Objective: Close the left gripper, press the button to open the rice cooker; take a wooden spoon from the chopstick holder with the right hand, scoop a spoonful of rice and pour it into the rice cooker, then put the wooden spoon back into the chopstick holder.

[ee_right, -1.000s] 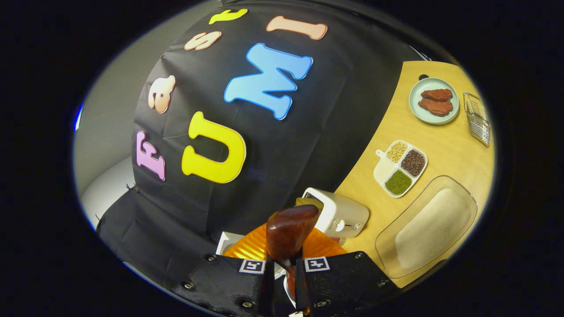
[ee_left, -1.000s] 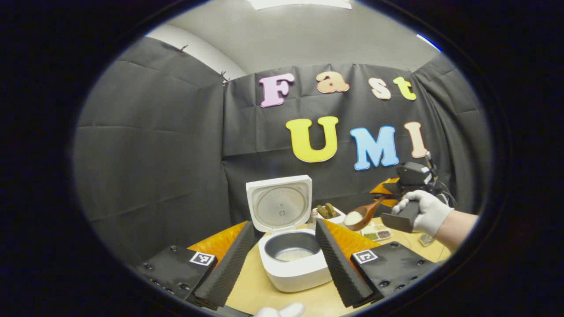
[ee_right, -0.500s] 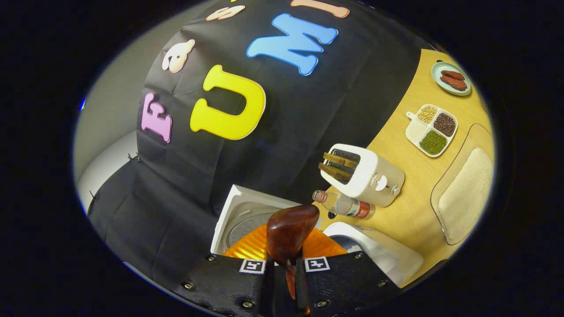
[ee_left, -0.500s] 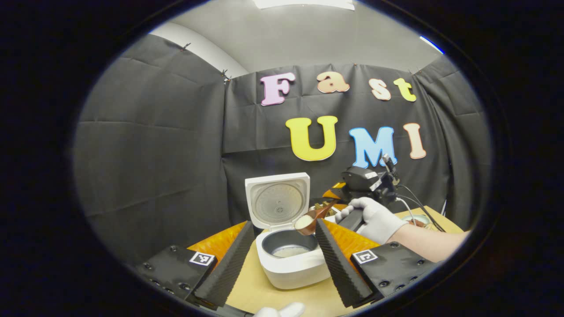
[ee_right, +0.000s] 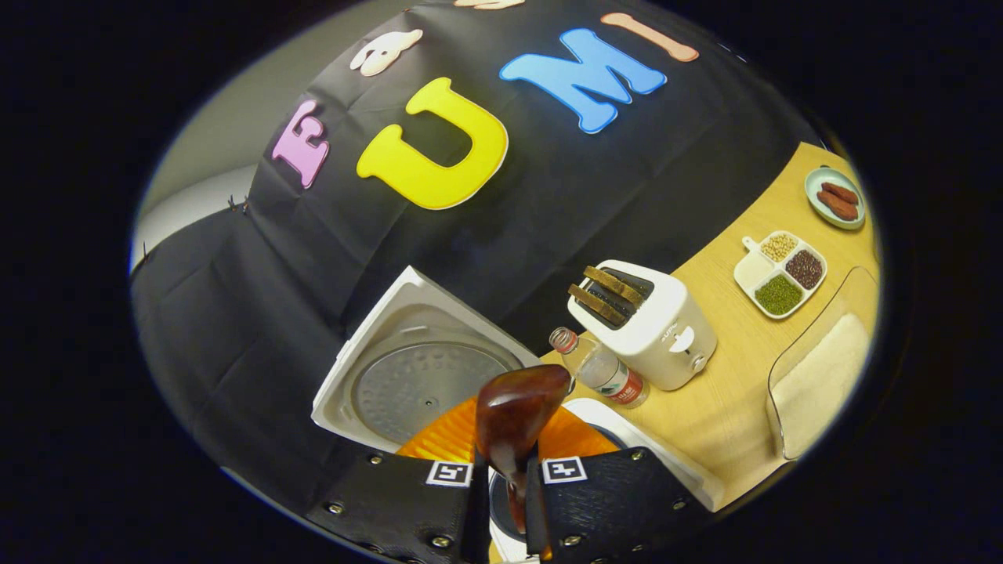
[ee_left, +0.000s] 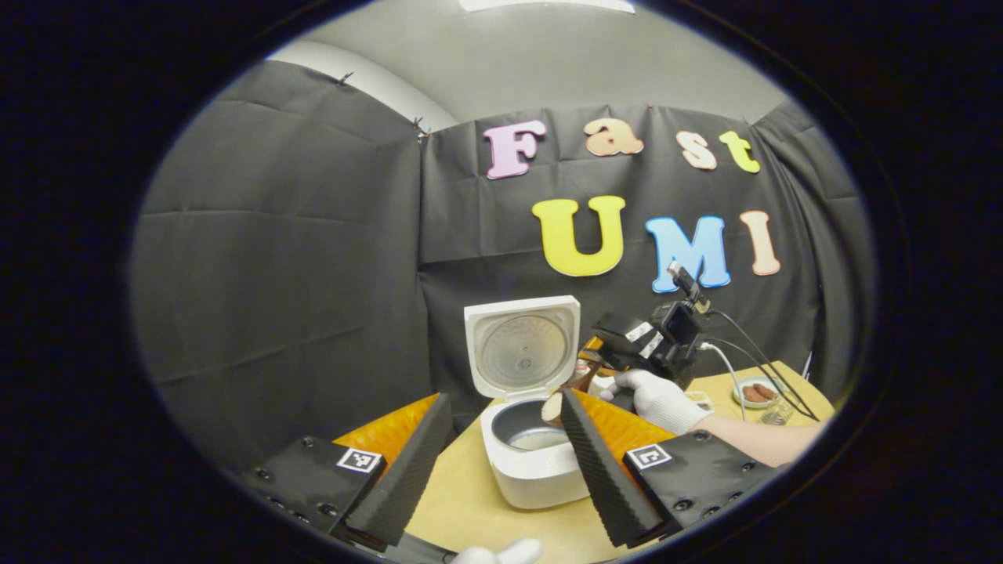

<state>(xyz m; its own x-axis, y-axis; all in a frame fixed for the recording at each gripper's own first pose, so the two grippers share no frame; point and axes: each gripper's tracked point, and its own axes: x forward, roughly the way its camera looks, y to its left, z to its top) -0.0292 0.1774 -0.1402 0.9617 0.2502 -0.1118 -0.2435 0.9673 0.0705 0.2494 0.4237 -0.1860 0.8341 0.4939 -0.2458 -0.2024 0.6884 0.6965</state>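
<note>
The right gripper [ee_right: 505,501] clenched the wooden spoon [ee_right: 513,415] by its handle, the rice-filled bowl tilted over the open rice cooker [ee_left: 534,462] on the table [ee_left: 470,509]. The left gripper [ee_left: 501,470] hung before the cooker, its fingers spread apart.

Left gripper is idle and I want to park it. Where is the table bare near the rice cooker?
Bare table lies in front of the rice cooker. Behind it, bottle, toaster and grain tray crowd together.
</note>
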